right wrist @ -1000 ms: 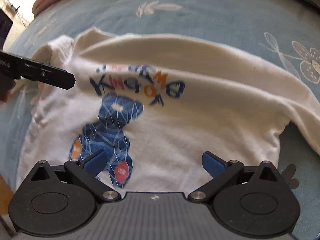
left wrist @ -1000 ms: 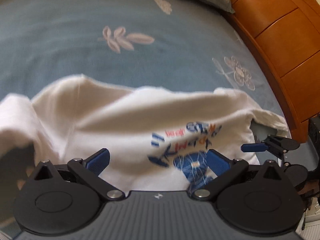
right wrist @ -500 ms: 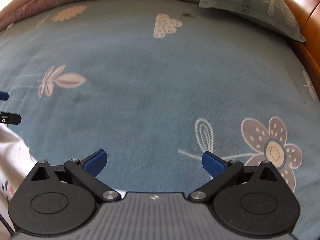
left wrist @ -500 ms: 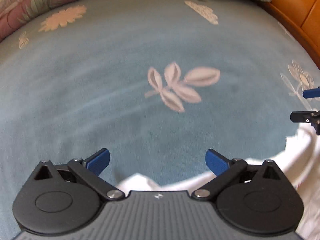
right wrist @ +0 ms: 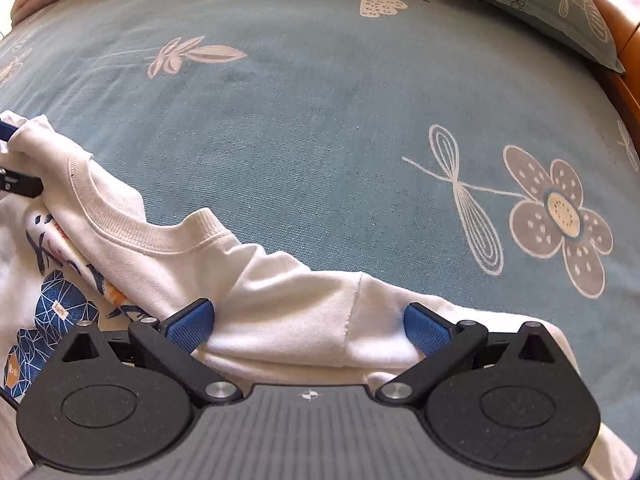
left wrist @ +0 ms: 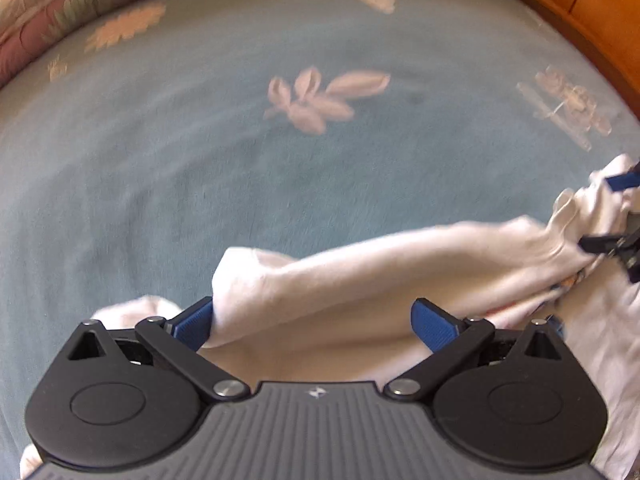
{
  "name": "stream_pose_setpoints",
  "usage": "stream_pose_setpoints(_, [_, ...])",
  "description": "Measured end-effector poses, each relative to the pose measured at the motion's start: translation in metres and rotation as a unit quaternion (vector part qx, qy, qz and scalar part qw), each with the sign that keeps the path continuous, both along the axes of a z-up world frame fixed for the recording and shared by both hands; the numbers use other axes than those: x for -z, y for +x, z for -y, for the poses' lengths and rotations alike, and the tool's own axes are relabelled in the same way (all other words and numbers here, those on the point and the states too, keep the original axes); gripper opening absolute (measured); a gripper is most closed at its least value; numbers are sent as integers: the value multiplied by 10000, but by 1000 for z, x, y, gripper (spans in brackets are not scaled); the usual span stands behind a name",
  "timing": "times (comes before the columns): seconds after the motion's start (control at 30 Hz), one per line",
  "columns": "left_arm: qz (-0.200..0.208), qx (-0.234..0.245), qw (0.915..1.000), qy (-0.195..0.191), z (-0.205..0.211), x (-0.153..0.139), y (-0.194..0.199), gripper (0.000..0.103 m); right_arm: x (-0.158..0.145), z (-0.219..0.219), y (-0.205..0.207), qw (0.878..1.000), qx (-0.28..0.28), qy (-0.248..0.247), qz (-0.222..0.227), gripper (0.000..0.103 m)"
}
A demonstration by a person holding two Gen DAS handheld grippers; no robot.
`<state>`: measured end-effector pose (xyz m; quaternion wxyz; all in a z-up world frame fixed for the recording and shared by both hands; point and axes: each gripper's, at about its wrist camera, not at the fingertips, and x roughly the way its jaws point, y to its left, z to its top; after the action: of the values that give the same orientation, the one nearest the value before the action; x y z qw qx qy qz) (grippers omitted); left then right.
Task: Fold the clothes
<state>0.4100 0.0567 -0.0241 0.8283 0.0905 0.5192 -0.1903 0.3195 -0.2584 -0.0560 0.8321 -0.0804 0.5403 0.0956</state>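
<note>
white T-shirt (right wrist: 280, 304), pillow (right wrist: 532, 4) reading "FLOWERS"

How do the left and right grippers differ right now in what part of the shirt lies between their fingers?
The left gripper straddles a plain rolled fold of the white shirt; the right gripper straddles a sleeve seam just right of the ribbed collar. The left's fold touches only its left finger; the right's cloth spans both pads. Both are open, over the blue bedspread.

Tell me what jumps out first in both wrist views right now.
A white sweatshirt with a blue print lies bunched across the blue flowered bedspread. Its cloth sits between the wide-open fingers of the right gripper and the left gripper. A green pillow lies far right.
</note>
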Motion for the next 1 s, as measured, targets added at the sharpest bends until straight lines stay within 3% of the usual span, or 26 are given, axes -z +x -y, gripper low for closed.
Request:
stream_pose_setpoints(0.13, [472, 360, 9965, -581, 26, -28, 17, 102, 2, -3, -1, 9998, -55, -111, 171, 103])
stream_pose_setpoints(0.2, [484, 667, 9937, -758, 46, -25, 27, 102, 1, -6, -6, 9991, -132, -220, 324, 103])
stream_pose_setpoints(0.33, [275, 1074, 9914, -703, 72, -3, 27, 101, -1, -9, -16, 9979, -315, -347, 444, 103])
stream_pose_setpoints(0.43, [-39, 974, 9932, -632, 72, 12, 11, 101, -1, -9, -22, 9972, -458, -394, 436, 103])
stream_pose_setpoints(0.57, [-161, 682, 9961, -541, 57, 19, -18, 101, -1, -8, -28, 9955, -725, -507, 334, 103])
stream_pose_setpoints(0.83, [-393, 363, 9966, -634, 36, 26, -45, 101, -40, 8, 0, 9936, -907, 532, 422, 103])
stream_pose_setpoints(0.97, [-378, 413, 9970, -542, 38, 31, -49, 101, -38, 6, 46, 9845, -1224, 1256, 23, 103])
stream_pose_setpoints(1.0, [-367, 426, 9970, -530, 39, 31, -49, 101, -30, 5, 57, 9814, -1258, 1424, -275, 103])
